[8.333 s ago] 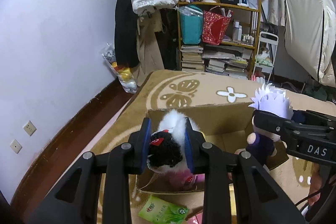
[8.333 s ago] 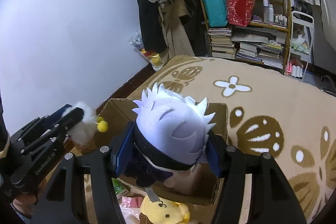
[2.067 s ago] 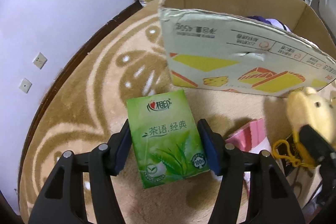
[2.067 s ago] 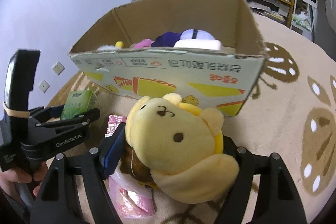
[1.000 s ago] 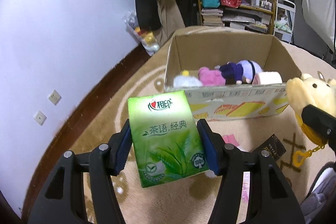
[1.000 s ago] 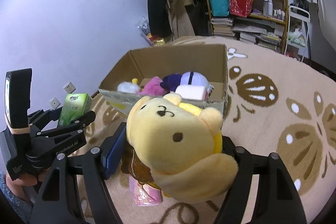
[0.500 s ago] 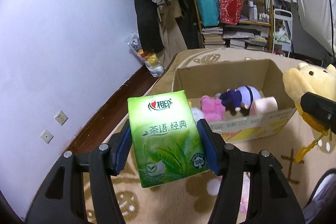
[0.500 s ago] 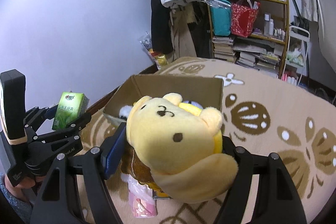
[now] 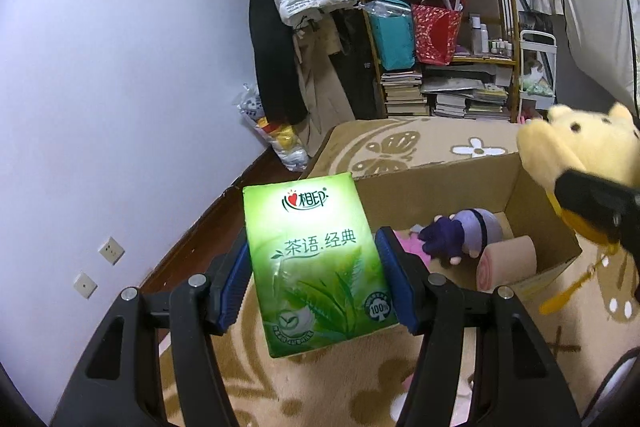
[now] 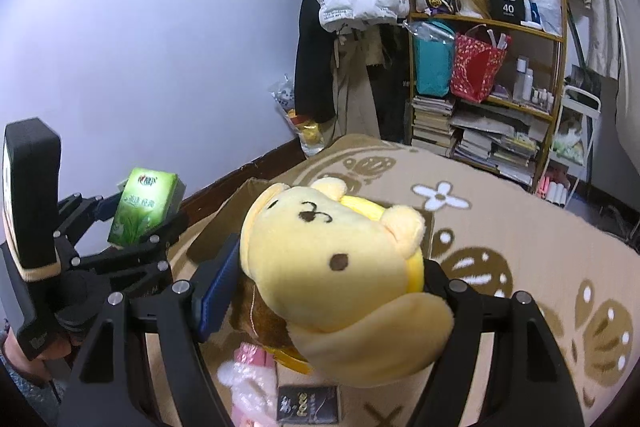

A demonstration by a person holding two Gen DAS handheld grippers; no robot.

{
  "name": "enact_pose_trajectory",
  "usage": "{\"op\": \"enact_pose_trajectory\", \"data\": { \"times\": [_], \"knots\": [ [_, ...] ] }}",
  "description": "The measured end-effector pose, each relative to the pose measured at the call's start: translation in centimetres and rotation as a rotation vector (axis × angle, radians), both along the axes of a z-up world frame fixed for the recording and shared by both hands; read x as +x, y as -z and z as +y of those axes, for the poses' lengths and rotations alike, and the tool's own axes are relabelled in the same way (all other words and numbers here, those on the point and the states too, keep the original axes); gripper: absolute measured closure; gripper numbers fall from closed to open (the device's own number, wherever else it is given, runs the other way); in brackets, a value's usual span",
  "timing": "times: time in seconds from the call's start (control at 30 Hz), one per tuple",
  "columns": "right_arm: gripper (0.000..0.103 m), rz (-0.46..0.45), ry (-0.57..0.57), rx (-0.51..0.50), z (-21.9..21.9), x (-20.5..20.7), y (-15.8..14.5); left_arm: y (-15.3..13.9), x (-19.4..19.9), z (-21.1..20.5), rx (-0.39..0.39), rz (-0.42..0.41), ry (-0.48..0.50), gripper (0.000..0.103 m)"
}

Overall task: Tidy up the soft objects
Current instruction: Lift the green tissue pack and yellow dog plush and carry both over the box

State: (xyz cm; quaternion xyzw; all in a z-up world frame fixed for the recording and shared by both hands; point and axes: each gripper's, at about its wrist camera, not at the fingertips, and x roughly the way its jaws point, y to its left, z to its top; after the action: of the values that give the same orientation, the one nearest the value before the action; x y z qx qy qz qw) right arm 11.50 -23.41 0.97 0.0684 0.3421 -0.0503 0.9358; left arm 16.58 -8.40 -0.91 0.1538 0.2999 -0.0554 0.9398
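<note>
Both grippers risen, cardboard box (image 9: 532, 187) now lower in view. Left gripper (image 9: 316, 263) clamps green tissue pack (image 9: 316, 259); right gripper (image 10: 324, 283) clamps yellow plush (image 10: 332, 267).

My left wrist camera looks down along its gripper (image 9: 316, 271) toward the cardboard box (image 9: 536, 195). My right one sits just beside it, facing likewise. Both share the bookshelf (image 10: 484, 83) and rug (image 10: 520, 227).

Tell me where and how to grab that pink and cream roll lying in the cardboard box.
Grip the roll across its round body, coming from above. It lies on its side against the near wall of the cardboard box, spiral end toward the camera, with the purple plush doll close beside it, so the top looks like the only open approach.
</note>
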Motion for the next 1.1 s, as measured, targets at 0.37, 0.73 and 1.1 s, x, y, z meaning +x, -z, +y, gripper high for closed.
{"op": "enact_pose_trajectory", "data": {
  "times": [0.37,0.73,1.1],
  "knots": [
    [0.024,-0.021,0.052,0.033,-3.2,1.7,1.0,0.8,2.9,-2.2,0.021,-0.004,0.038,0.043],
    [0.023,0.001,0.072,0.094,-4.1,3.1,3.7,2.7,4.9,-1.6,-0.084,0.092,0.03,0.042],
    [0.023,0.033,0.061,0.121,-4.3,4.3,5.6,4.5,5.9,-1.7,-0.099,0.146,0.028,0.042]
  ]
}}
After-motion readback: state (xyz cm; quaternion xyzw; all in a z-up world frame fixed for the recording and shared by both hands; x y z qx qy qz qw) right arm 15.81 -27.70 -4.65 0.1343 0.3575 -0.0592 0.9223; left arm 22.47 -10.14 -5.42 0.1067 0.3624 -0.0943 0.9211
